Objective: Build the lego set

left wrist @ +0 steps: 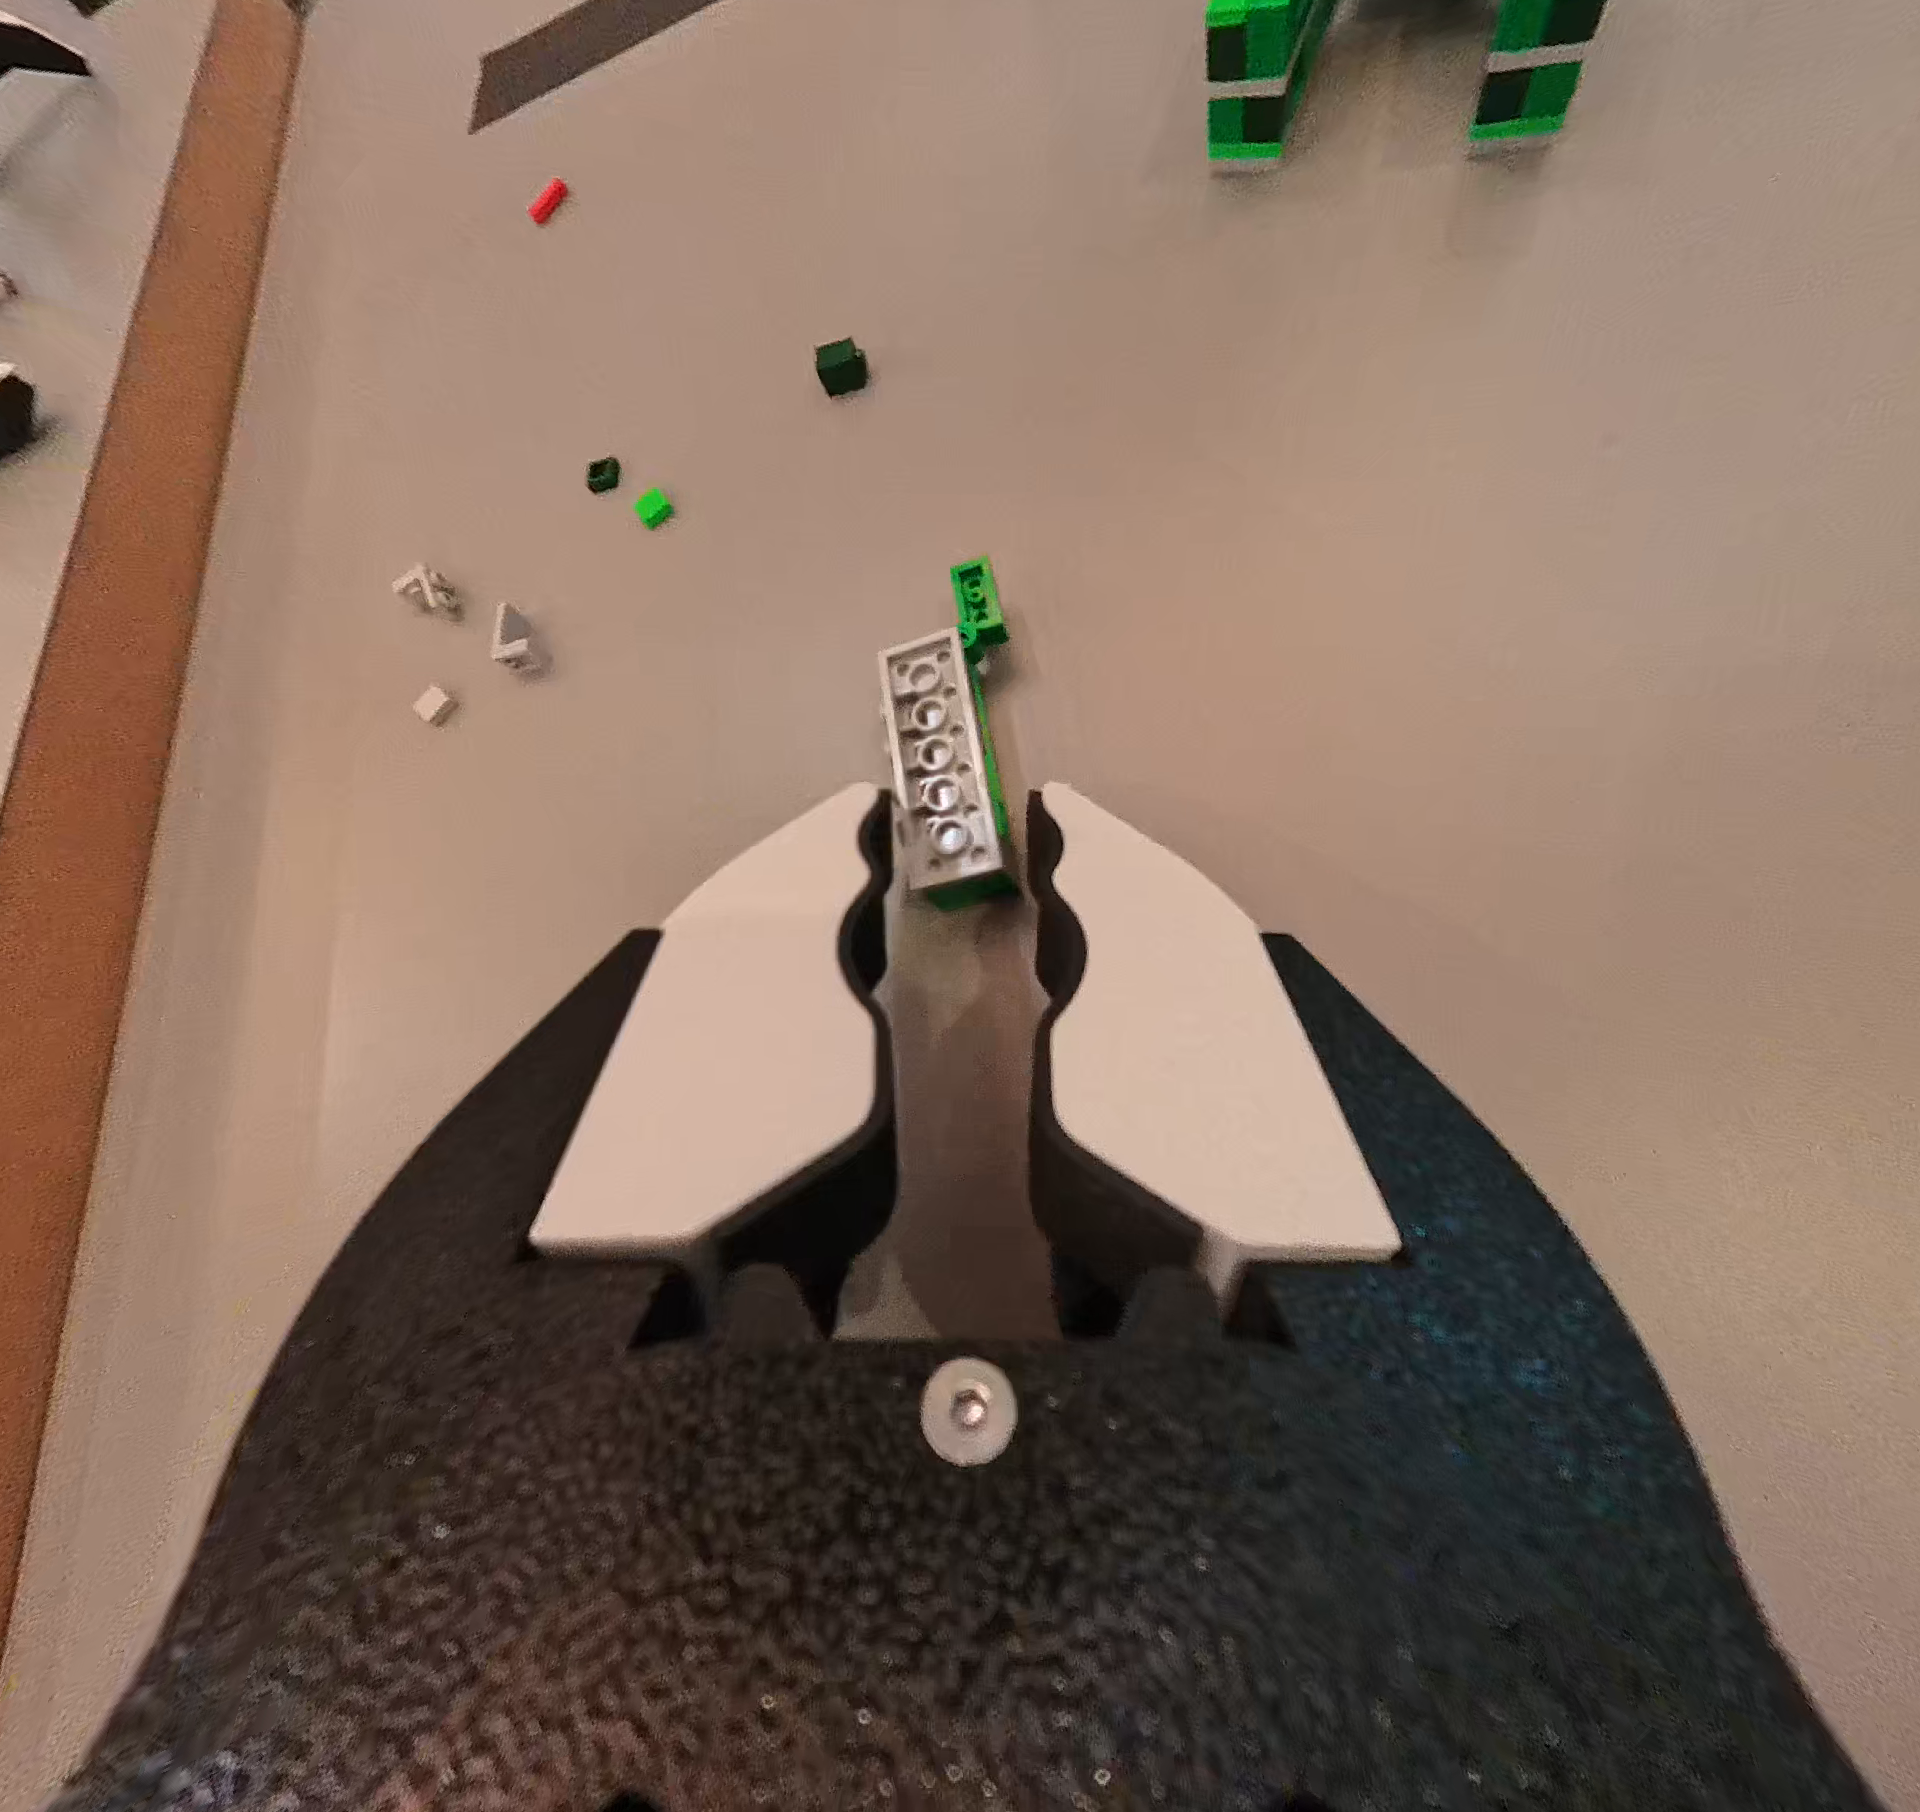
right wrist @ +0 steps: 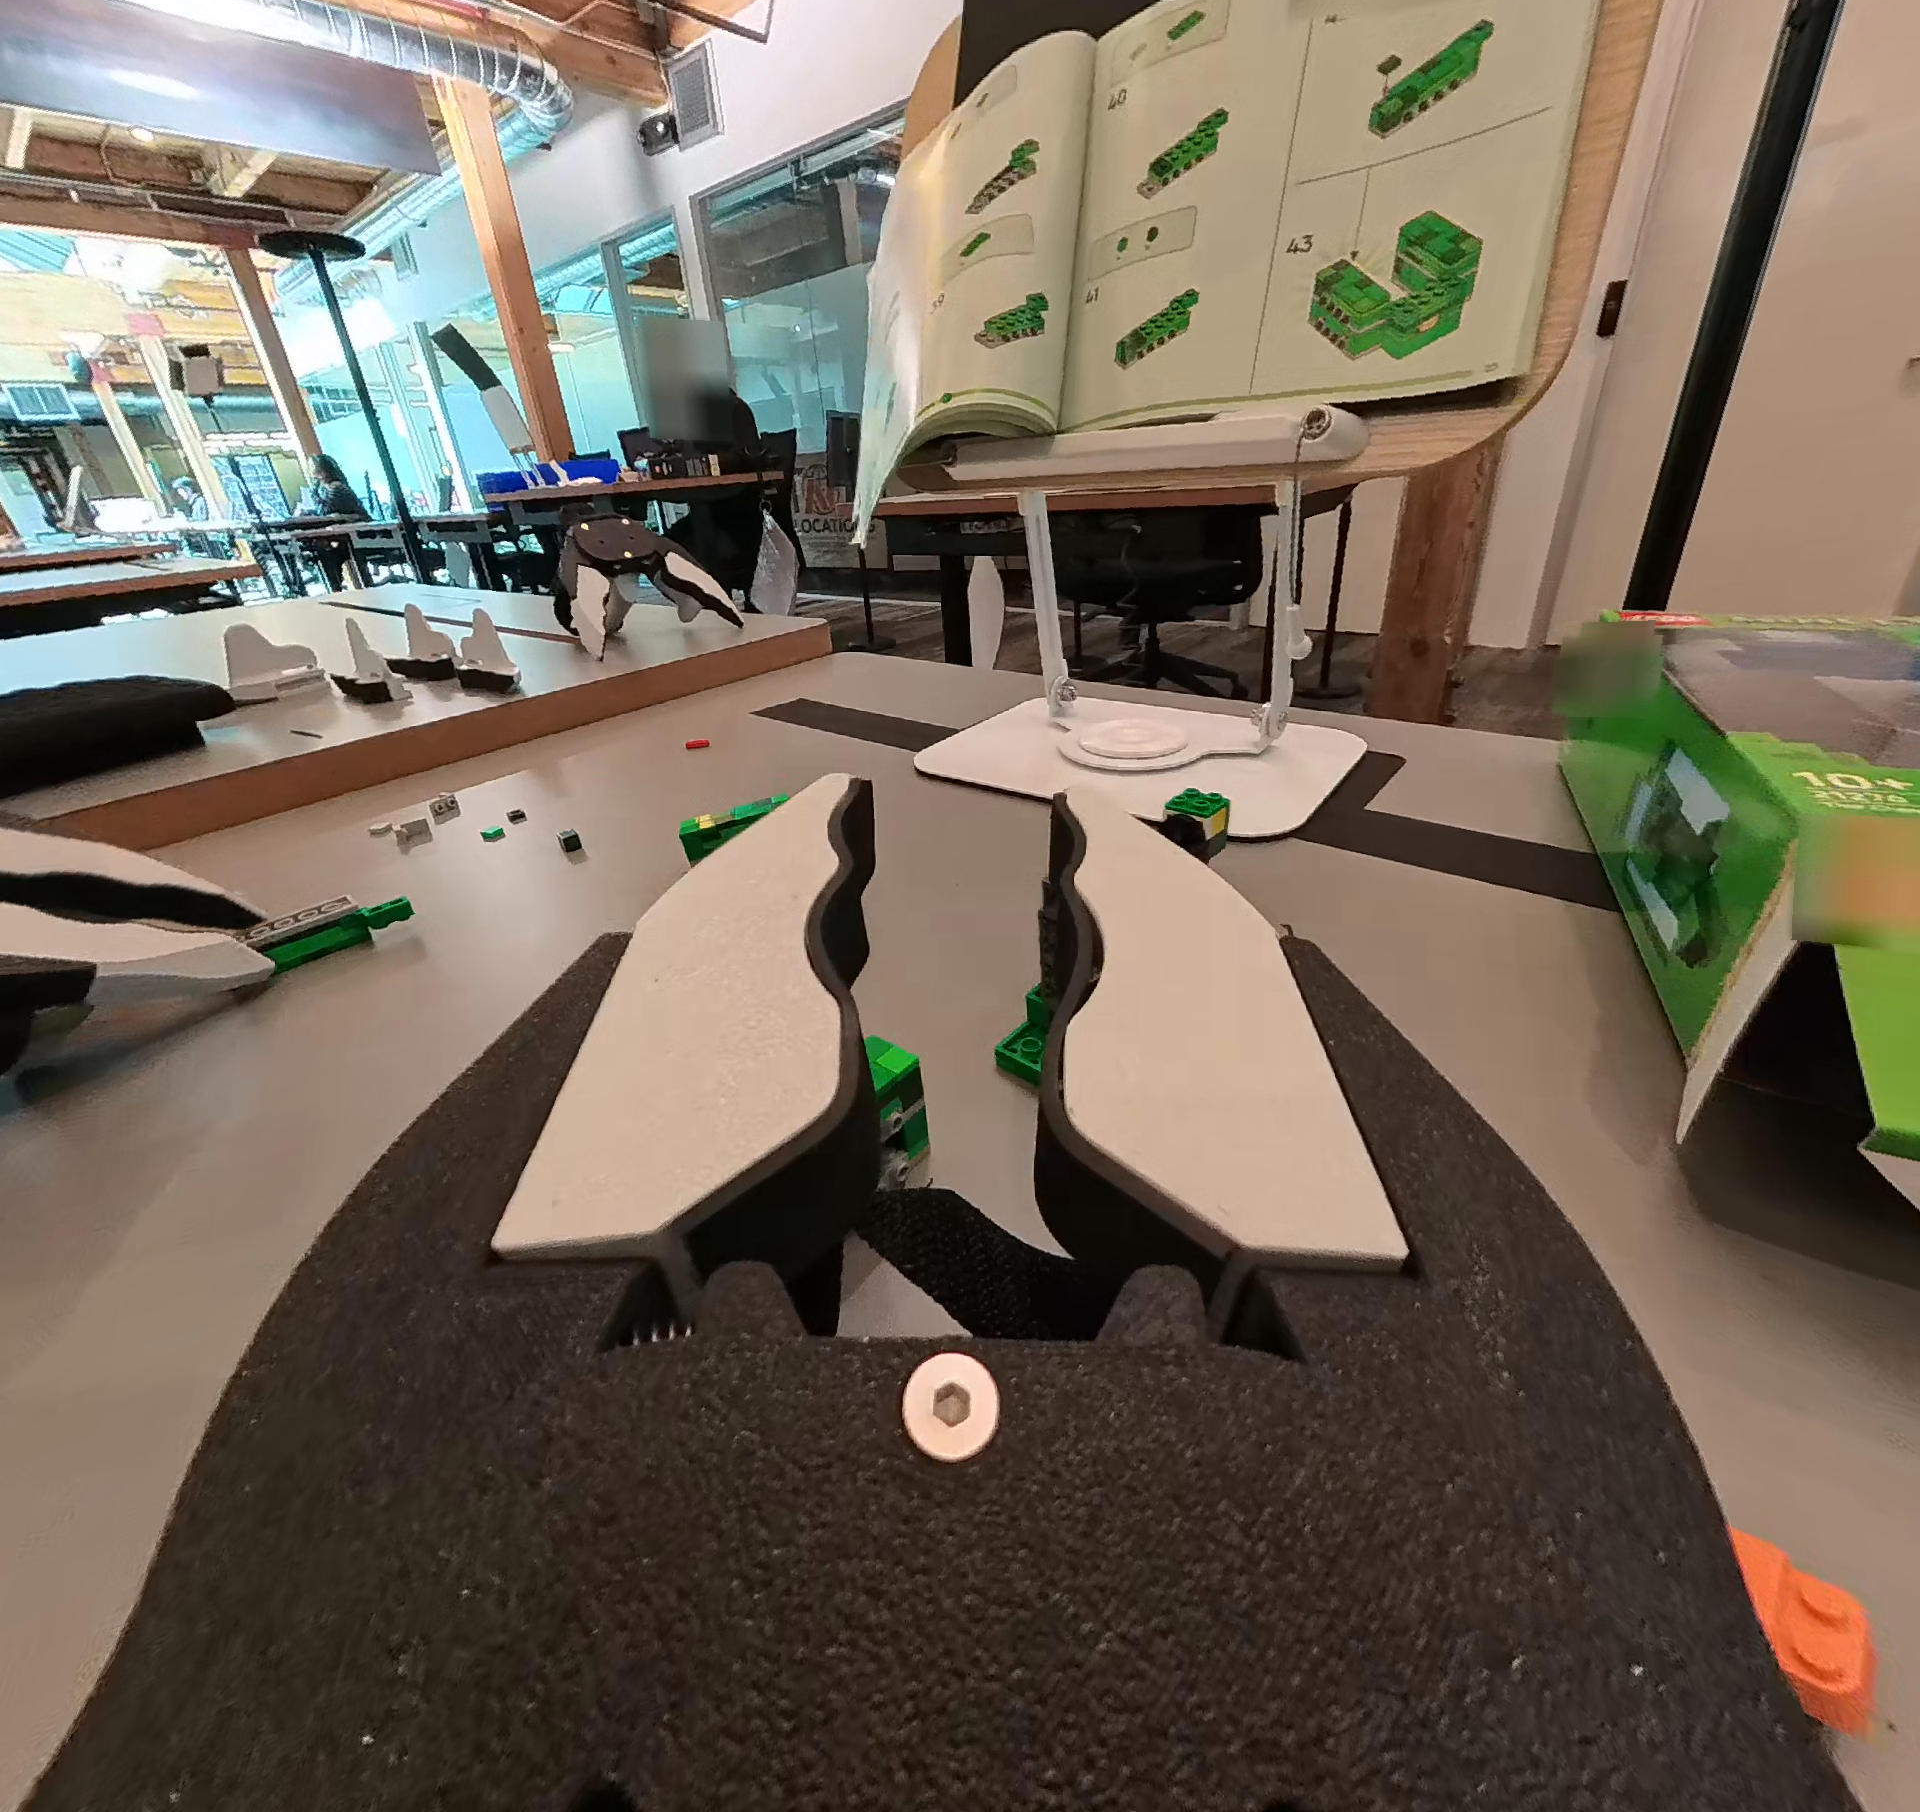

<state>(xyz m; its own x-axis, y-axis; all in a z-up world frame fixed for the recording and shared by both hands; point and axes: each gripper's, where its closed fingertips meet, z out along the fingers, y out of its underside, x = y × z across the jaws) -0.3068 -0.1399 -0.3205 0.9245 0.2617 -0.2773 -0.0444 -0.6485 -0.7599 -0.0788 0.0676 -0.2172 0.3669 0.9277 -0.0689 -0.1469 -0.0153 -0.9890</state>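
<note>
Lego box open-ended, contents unseen, left tongs around grey-green piece

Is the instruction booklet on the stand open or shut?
Open. The instruction booklet sits spread on the white stand, two facing pages of build steps showing, more pages curling at its left edge.

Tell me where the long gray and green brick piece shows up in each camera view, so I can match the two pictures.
Left wrist view: the gray and green brick piece sits at centre, between the left gripper fingertips.
Right wrist view: the same piece is at the far left edge, sticking out of the other gripper's tips.
Shared landmark: the small red brick lying on the table beyond it.
</note>
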